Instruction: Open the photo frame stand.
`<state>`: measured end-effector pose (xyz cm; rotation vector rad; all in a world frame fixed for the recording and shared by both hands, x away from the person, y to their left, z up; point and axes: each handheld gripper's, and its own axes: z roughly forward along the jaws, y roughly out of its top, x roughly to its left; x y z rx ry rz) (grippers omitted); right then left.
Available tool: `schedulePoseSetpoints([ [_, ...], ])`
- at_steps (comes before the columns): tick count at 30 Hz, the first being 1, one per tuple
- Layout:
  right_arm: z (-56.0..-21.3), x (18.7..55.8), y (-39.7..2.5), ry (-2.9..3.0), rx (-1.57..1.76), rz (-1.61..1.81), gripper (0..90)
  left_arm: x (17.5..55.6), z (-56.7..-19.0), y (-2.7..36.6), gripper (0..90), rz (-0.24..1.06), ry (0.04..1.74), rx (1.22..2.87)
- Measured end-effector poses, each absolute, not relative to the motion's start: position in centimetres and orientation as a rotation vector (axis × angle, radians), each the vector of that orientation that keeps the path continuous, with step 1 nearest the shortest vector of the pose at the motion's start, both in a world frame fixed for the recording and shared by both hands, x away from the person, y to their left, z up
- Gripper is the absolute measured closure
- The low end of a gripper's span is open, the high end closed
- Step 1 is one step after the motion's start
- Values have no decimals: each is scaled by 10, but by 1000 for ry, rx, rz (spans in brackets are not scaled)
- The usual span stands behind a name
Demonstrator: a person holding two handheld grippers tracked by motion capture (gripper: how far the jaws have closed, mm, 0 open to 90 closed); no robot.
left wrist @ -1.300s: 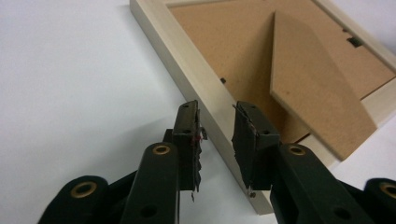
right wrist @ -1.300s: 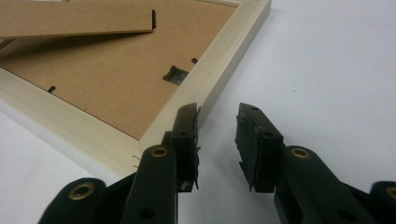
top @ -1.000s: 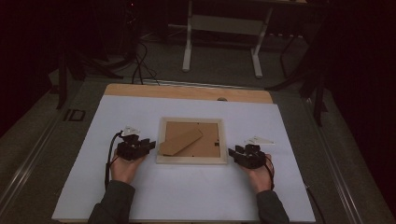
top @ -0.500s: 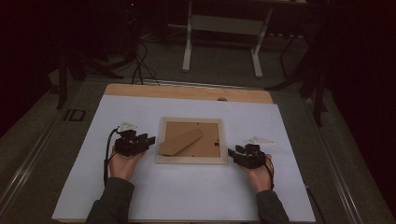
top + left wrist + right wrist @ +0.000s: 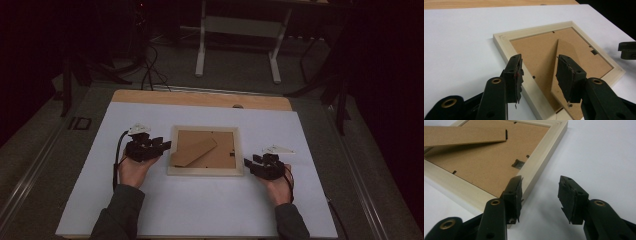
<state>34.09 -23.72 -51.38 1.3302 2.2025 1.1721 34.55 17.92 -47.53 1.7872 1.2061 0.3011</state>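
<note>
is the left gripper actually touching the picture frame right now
Cannot tell. In the left gripper view the left gripper stands open over the picture frame's rail, but height is unclear; the high view is too coarse.

Pale cream wood picture frame [image 5: 205, 171], unpainted, plain grain. Brown fibreboard backing panel [image 5: 220, 155], matte, no pattern; easel stand [image 5: 194, 151] same brown, edge a shade lighter. Small dark grey metal hanger clip [image 5: 518, 163] on backing; tiny black retaining tabs [image 5: 454, 172] along inner rim. White table cover [image 5: 200, 210], plain. Light tan wooden tabletop strip [image 5: 200, 98] at far edge. Left gripper [image 5: 539, 75] and right gripper [image 5: 540, 195] black all over, brass-coloured rivets [image 5: 496, 80] at pivots; a speck of red on the left gripper's left jaw pad. Grey plate [image 5: 137, 129] on left gripper, whitish. Dark grey-green sleeves [image 5: 117, 215]. Grey floor [image 5: 240, 70], white desk legs [image 5: 201, 50] beyond.
</note>
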Motion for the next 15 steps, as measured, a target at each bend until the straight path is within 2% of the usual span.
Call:
schedulePoseSetpoints([
  [7, -514, 342, -238, 2203, 1339, 1168, 517, 354, -468, 175, 611, 262, 1187, 1802],
  [15, -516, 342, -236, 2214, 1332, 1163, 516, 362, -466, 169, 584, 220, 1168, 1799],
])
